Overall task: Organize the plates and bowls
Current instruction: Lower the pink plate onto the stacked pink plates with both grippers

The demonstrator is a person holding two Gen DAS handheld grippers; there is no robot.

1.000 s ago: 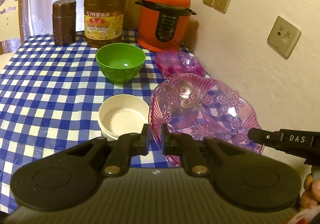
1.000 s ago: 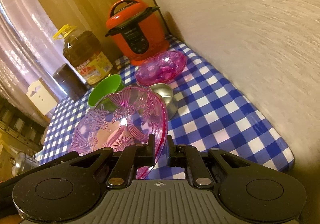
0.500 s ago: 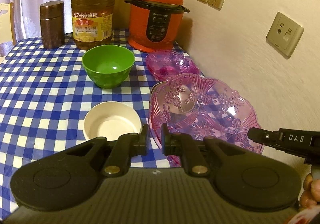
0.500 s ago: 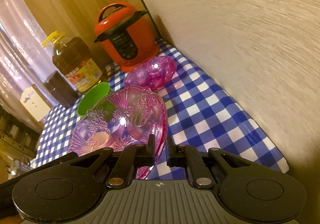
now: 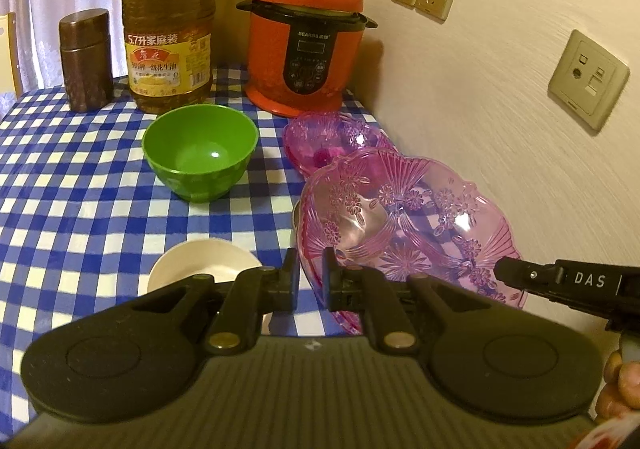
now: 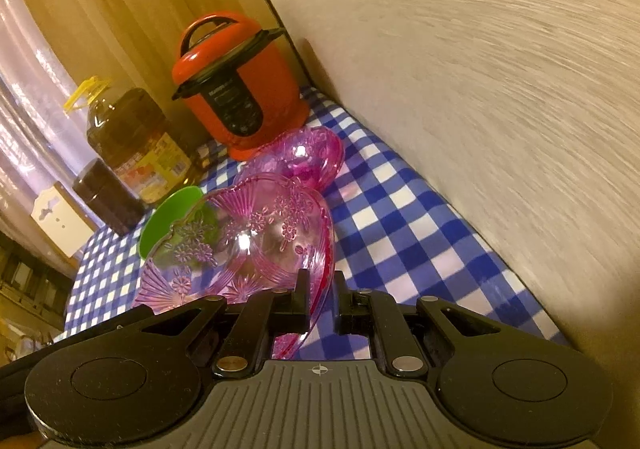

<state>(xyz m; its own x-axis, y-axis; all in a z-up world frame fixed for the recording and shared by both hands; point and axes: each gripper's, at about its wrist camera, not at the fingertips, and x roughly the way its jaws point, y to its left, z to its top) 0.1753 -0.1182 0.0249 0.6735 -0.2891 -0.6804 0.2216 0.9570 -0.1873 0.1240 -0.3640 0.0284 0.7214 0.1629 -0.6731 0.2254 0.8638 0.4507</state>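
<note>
Left gripper [image 5: 310,277] and right gripper [image 6: 321,299] each clamp the pink plate's [image 5: 404,217] rim, centre frame, raised above the checked tablecloth [image 5: 72,209].

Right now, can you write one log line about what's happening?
left gripper: jaws shut on pink glass plate rim | right gripper: same plate | plate: lifted above table | next: smaller pink dish

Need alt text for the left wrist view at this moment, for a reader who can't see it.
Both tools hold a large pink glass plate by its rim above a blue checked table: the left tool at its near edge, the right tool from the right. Beyond sit a smaller pink dish, a green bowl, a white bowl, an oil bottle and a red cooker.
</note>
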